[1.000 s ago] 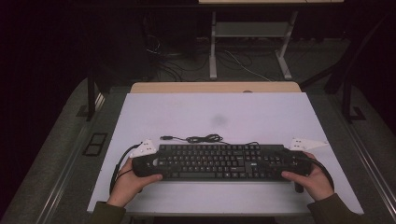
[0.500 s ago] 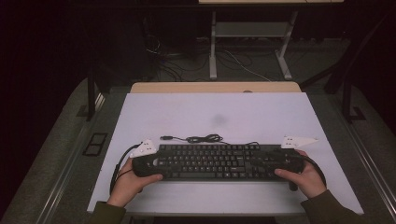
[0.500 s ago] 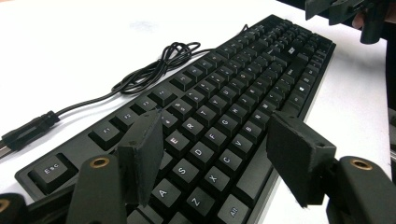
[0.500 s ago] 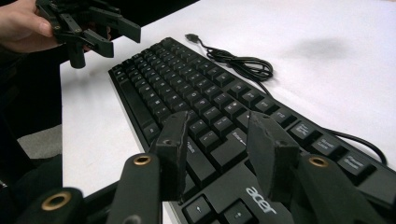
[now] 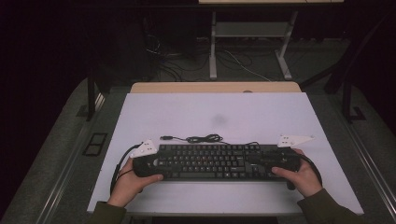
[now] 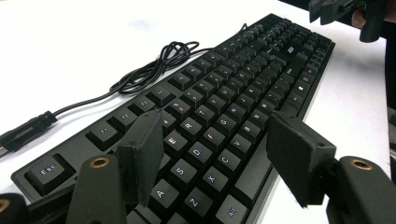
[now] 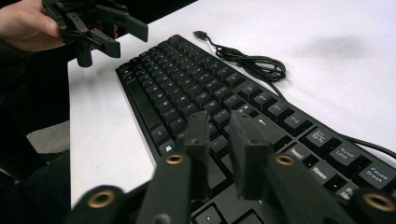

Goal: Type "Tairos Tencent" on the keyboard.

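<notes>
A black keyboard (image 5: pixel 210 162) lies across the near part of the white table (image 5: pixel 215 112), its cable (image 5: pixel 201 138) bunched just behind it. My left gripper (image 5: pixel 156 164) is at the keyboard's left end. In the left gripper view its jaws (image 6: pixel 217 119) stand wide open above the letter keys (image 6: pixel 224 107), touching nothing. My right gripper (image 5: pixel 261 162) is over the keyboard's right end. In the right gripper view its jaws (image 7: pixel 219 119) have just been closing and stand a narrow gap apart above the keys (image 7: pixel 187 88), with nothing between them.
The cable's USB plug (image 5: pixel 164 137) lies loose on the table behind the keyboard's left half. A faint smudge (image 5: pixel 218 120) marks the table's middle. Behind the table are a wooden edge (image 5: pixel 215 87), a metal frame (image 5: pixel 213 46) and floor cables. The front edge is close under both hands.
My right hand and its gripper have shifted a little to the left, further over the keyboard's right end. The left hand and the keyboard have stayed put.
</notes>
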The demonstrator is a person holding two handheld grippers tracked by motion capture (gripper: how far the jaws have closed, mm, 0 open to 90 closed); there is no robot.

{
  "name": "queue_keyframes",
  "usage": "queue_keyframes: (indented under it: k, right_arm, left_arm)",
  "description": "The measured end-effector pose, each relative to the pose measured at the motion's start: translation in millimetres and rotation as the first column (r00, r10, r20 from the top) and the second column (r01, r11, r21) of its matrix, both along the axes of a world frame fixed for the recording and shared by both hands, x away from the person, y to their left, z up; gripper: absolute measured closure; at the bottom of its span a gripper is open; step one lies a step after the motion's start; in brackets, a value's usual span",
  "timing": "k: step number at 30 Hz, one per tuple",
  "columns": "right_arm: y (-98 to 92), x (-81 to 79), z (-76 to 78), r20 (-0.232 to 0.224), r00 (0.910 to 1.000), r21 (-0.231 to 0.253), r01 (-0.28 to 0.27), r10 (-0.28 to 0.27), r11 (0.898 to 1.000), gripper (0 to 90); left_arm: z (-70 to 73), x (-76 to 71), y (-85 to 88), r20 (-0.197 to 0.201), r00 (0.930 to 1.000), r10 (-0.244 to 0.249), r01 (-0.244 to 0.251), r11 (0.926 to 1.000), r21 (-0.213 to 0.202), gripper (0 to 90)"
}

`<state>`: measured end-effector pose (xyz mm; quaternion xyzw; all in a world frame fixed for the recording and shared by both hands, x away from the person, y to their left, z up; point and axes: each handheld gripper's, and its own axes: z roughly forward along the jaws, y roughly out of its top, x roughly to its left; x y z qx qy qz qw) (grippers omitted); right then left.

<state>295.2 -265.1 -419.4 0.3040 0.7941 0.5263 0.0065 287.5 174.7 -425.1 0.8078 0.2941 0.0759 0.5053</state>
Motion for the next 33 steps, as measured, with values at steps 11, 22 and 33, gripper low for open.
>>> queue_keyframes:
  k: [11,22,33]
  right_arm:
    - [6.4,1.9,0.6,-0.015,0.9995,-0.03,-0.026,0.026,0.999,89.6]
    - [16.2,4.3,-2.0,-0.019,0.9989,-0.049,-0.045,0.044,0.998,89.6]
    - [31.5,7.8,-8.3,-0.033,0.9969,-0.084,-0.074,0.071,0.994,89.7]
  left_arm:
    - [0.2,-0.4,-0.5,-0.003,1.0,0.0,0.0,1.0,0.002,35.5]
    - [-0.8,-0.7,-2.7,-0.004,1.0,-0.009,0.009,0.9999,0.005,35.6]
    - [-1.2,-0.2,-4.7,-0.007,0.9999,-0.013,0.013,0.9999,0.007,35.6]
